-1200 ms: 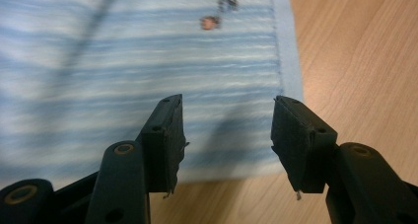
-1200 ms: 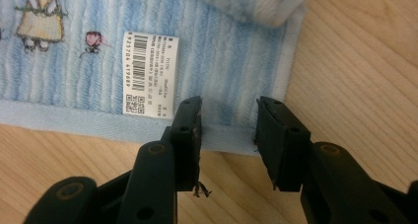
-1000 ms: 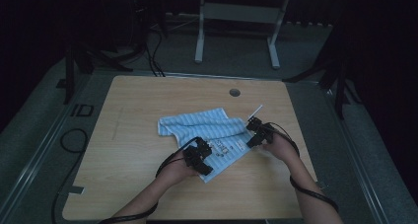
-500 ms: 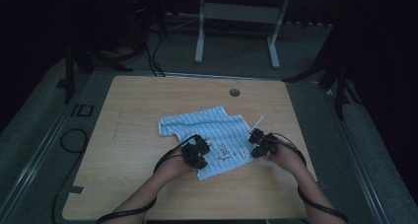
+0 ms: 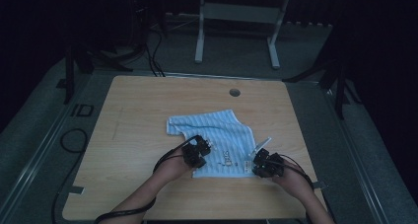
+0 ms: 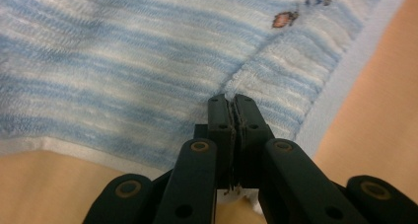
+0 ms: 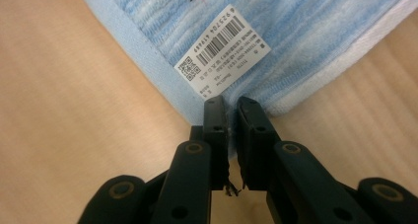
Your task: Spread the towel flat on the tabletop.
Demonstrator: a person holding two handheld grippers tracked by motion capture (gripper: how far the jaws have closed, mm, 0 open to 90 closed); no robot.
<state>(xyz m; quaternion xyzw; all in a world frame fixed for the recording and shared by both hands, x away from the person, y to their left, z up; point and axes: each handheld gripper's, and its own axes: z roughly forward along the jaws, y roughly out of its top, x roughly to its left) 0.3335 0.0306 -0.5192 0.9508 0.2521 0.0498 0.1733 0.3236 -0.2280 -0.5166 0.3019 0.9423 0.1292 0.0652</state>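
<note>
The striped blue towel (image 5: 217,142) lies partly folded near the middle of the wooden surface (image 5: 138,120), its near edge toward the person; the left gripper (image 6: 230,101) has its fingers pressed together on a pinched ridge of cloth, probably to lift that side; the right gripper (image 7: 231,105) sits at the corner by the barcode label (image 7: 222,54), its fingers just drawn nearly together with a sliver of gap, seemingly nipping the hem so both corners can be carried over for a fold.
</note>
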